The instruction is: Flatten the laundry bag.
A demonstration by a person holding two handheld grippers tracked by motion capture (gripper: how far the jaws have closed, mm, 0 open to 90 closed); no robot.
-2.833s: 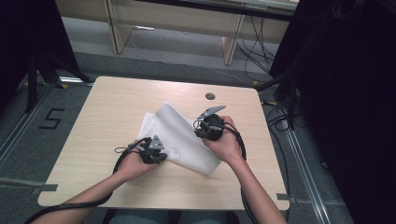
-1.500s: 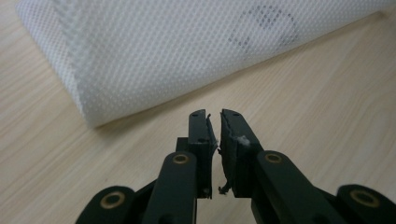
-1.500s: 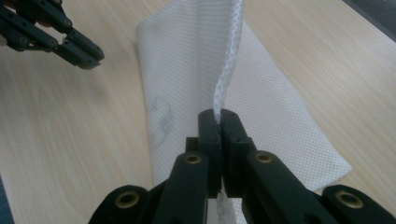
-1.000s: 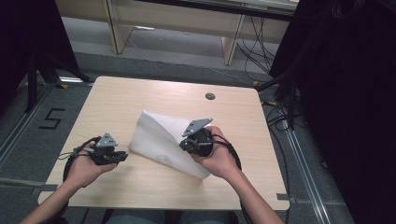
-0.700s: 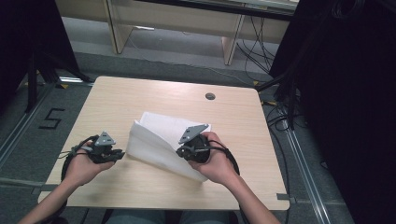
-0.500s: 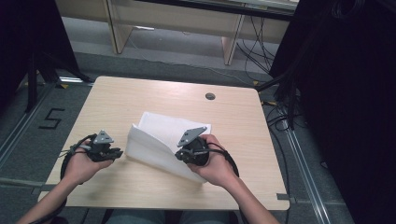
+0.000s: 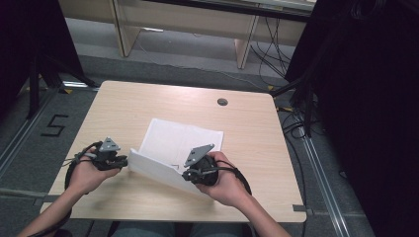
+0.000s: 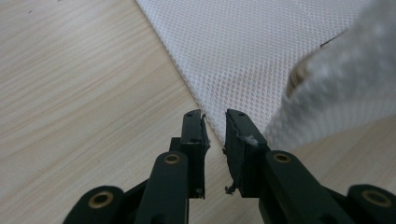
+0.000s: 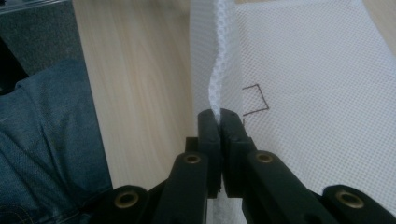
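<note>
A white mesh cloth [image 7: 183, 138] lies on the wooden table [image 7: 148, 98], with its near part lifted into a raised fold. My right gripper [image 7: 185, 173] is shut on that lifted edge; in the right gripper view the jaws [image 9: 220, 114] pinch the doubled cloth [image 9: 317, 93], which rises straight up from them. A small brown stitched mark [image 9: 256, 99] sits on the cloth just beyond the jaws. My left gripper [image 7: 124, 161] is at the fold's left end. In the left gripper view it [image 8: 215, 126] is open by a narrow gap, with the flat cloth's edge [image 8: 261, 56] at its tips.
A round dark hole [image 7: 222, 101] is in the table behind the cloth. Bare wood lies left and right of the cloth. A leg in blue jeans [image 9: 42, 140] is at the table's near edge. Cables and desk legs stand on the floor beyond.
My right gripper has drawn the cloth's edge toward the person and leftward, folding it over. My left gripper let go of the cloth, drew back to the left, and stays there.
</note>
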